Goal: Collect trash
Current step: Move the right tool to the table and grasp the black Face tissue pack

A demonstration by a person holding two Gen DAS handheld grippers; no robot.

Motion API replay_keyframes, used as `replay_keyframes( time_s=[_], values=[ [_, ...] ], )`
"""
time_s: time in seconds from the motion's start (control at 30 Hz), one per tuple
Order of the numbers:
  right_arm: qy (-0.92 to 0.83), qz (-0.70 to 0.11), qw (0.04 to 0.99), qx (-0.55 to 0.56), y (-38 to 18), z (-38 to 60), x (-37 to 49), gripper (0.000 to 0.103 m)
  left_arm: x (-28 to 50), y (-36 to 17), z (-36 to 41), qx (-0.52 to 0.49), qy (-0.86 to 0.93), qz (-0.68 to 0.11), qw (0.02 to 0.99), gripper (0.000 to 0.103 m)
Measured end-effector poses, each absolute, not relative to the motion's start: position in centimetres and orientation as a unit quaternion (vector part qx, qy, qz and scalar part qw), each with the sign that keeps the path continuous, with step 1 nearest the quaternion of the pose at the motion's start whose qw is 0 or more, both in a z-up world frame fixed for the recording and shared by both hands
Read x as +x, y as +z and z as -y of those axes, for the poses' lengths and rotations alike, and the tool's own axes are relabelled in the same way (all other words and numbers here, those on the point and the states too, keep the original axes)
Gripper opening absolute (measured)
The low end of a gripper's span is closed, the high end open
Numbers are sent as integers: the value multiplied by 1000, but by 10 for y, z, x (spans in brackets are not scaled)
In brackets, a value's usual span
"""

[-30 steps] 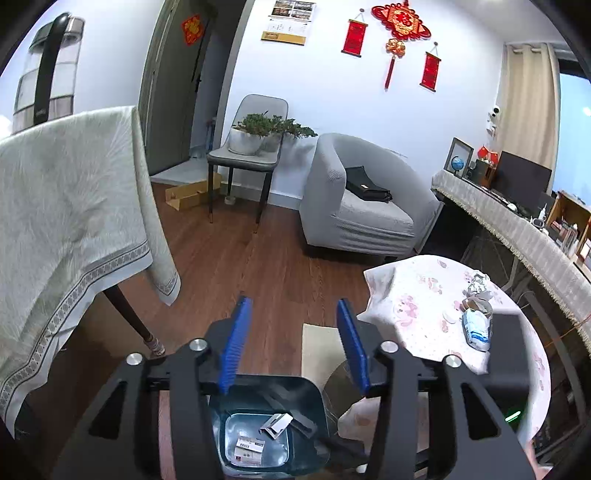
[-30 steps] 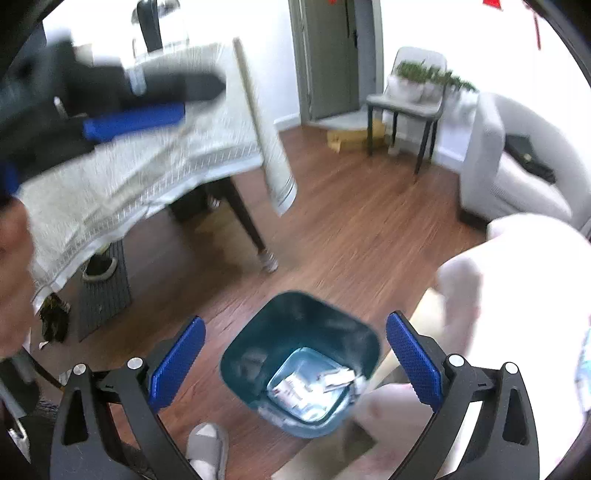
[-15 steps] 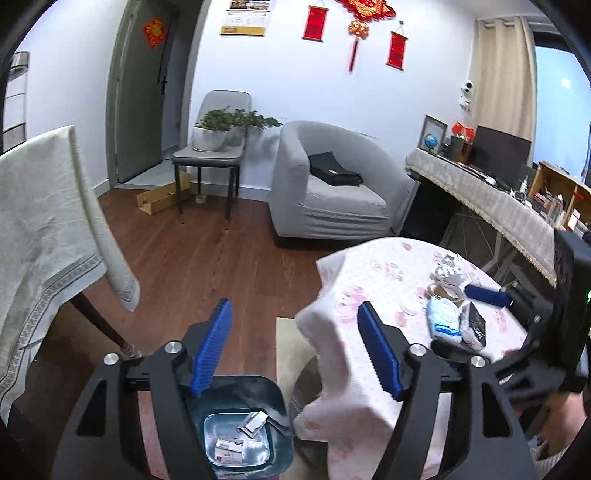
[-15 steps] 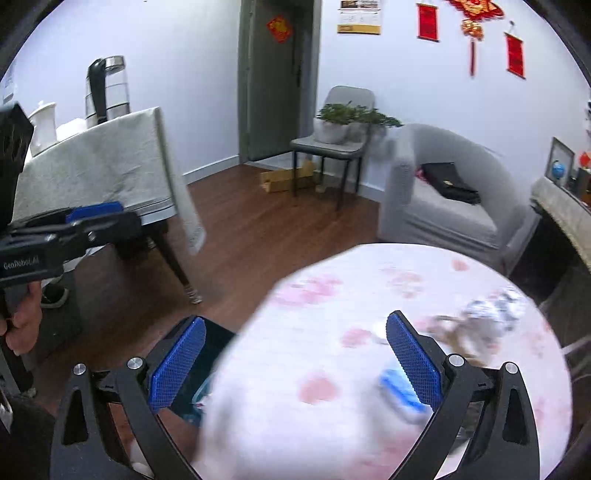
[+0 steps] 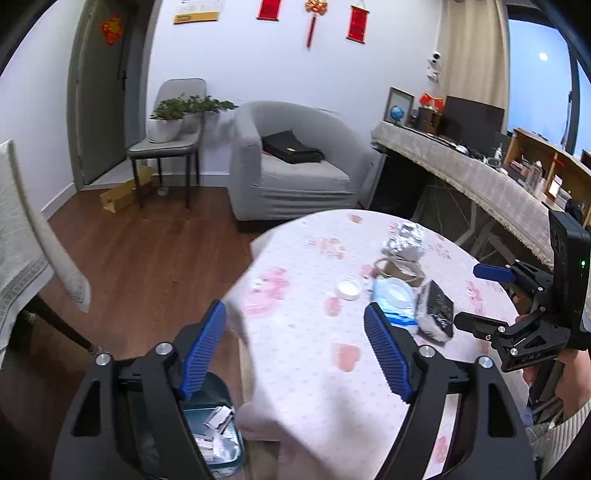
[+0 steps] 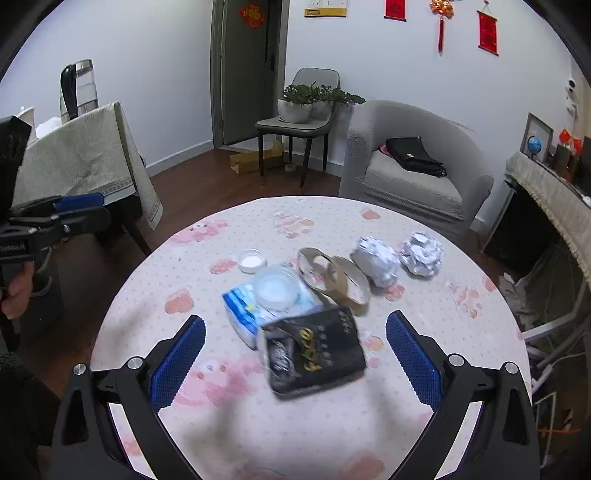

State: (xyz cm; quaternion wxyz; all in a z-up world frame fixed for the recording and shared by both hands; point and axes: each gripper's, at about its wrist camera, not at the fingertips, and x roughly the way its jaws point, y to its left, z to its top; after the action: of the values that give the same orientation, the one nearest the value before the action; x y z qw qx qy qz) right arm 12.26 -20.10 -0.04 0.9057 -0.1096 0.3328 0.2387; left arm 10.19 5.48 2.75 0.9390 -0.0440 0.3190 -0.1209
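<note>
Now | black packet point(image 6: 314, 350) crumpled, on table point(image 6: 155, 295) | left tongs point(image 5: 295, 350) opening, empty | right tongs point(image 6: 295, 354) spread, empty

Grey armchair point(image 6: 413, 173) holds a black bag point(image 6: 415, 155) beside potted plants point(image 6: 317, 101)

A: Any lettering you can read?
B: Gold letters spelling "Face" on the black packet point(image 6: 314, 354), which lies just beside the blue-and-white tissue pack point(image 6: 243, 306).
A: Anything on the wall above the grey armchair point(image 6: 410, 173)?
B: Red hanging scrolls point(image 6: 487, 33) there and a red paper on the door point(image 6: 251, 14) left of the armchair; their characters are too small to make out. The yellow-edged calendar point(image 6: 325, 8) is illegible too.
</note>
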Motion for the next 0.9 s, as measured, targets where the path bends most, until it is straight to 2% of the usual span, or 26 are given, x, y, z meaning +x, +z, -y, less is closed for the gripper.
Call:
replay_keyframes(
  time_s=[0.43, 0.9],
  values=[
    [267, -387, 872, -136, -34, 209, 146, 99, 128, 6, -4, -1, -168, -346, 923, 83],
    [276, -411, 856, -150, -51, 207, 164, 99, 149, -10, 28, 22, -206, -359, 910, 83]
  ],
)
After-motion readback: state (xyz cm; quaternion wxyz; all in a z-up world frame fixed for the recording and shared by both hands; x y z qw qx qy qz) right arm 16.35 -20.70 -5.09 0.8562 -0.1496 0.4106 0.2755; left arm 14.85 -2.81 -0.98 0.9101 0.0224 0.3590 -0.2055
